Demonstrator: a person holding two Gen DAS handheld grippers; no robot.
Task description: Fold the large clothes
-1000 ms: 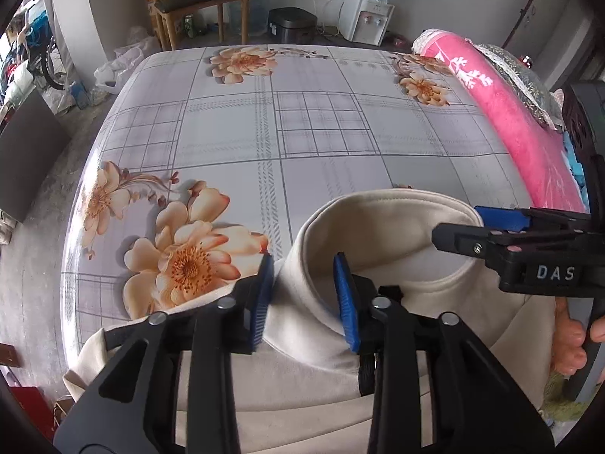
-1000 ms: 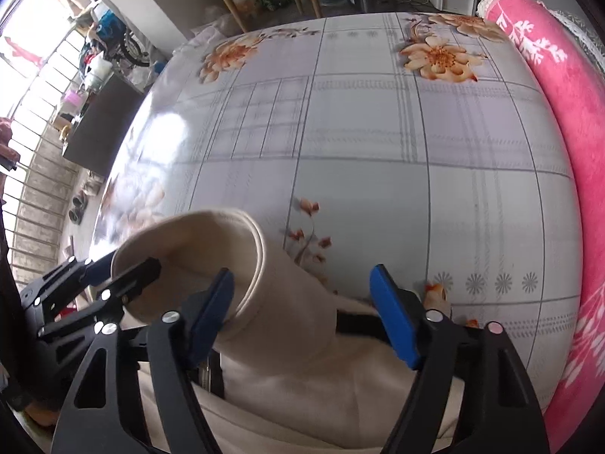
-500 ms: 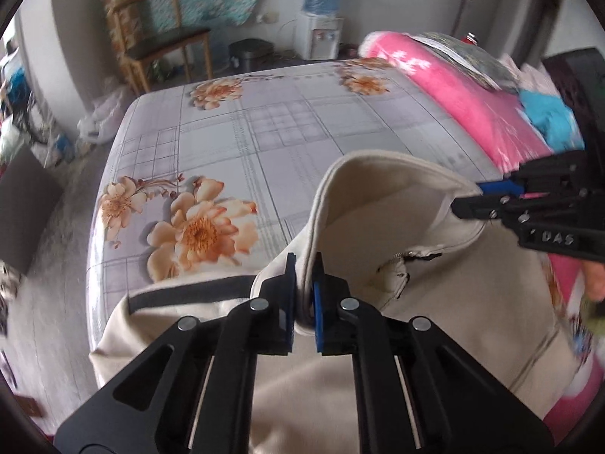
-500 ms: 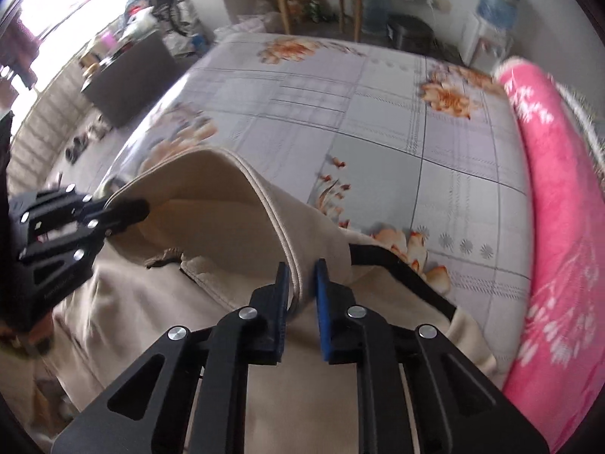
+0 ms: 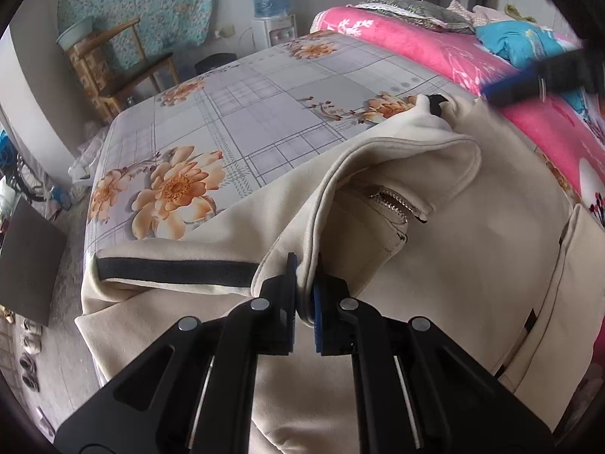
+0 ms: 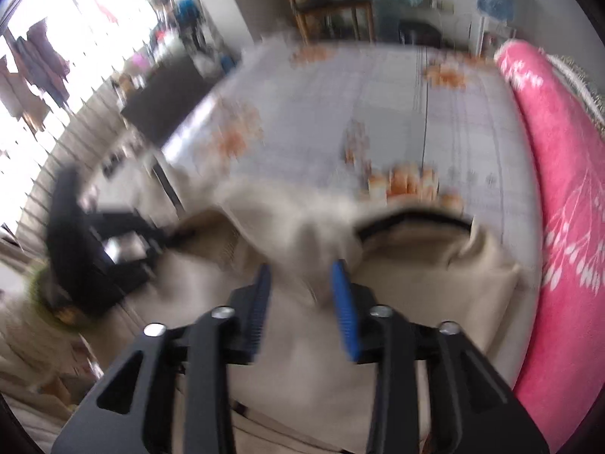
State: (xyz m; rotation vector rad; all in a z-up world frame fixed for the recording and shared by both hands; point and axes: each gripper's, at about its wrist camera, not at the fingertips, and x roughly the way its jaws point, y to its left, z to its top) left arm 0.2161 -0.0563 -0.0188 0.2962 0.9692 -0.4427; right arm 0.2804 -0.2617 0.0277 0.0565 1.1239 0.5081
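Note:
A cream zip-up jacket (image 5: 472, 257) lies on the bed, its stand-up collar (image 5: 397, 166) facing the far end and its zipper partly undone. My left gripper (image 5: 304, 289) is shut on the near side of the collar, cloth pinched between the blue pads. In the blurred right wrist view my right gripper (image 6: 302, 302) has its jaws apart and opening; collar fabric (image 6: 302, 234) hangs loosely in the gap and just past the tips, not pressed. The left gripper (image 6: 75, 249) shows as a dark blur at the left there. One right finger (image 5: 529, 79) crosses the top right of the left view.
The bed sheet (image 5: 264, 113) is grey check with orange flowers. A pink blanket (image 5: 435, 53) and bundled clothes run along its right side. Beyond the far end stand a wooden chair (image 5: 113, 68) and a water dispenser (image 5: 272, 11). The floor drops off on the left.
Both grippers closed on the collar, then moved with it across the bed. The left still pinches it. The right jaws have since parted and risen, and the collar has slumped flatter.

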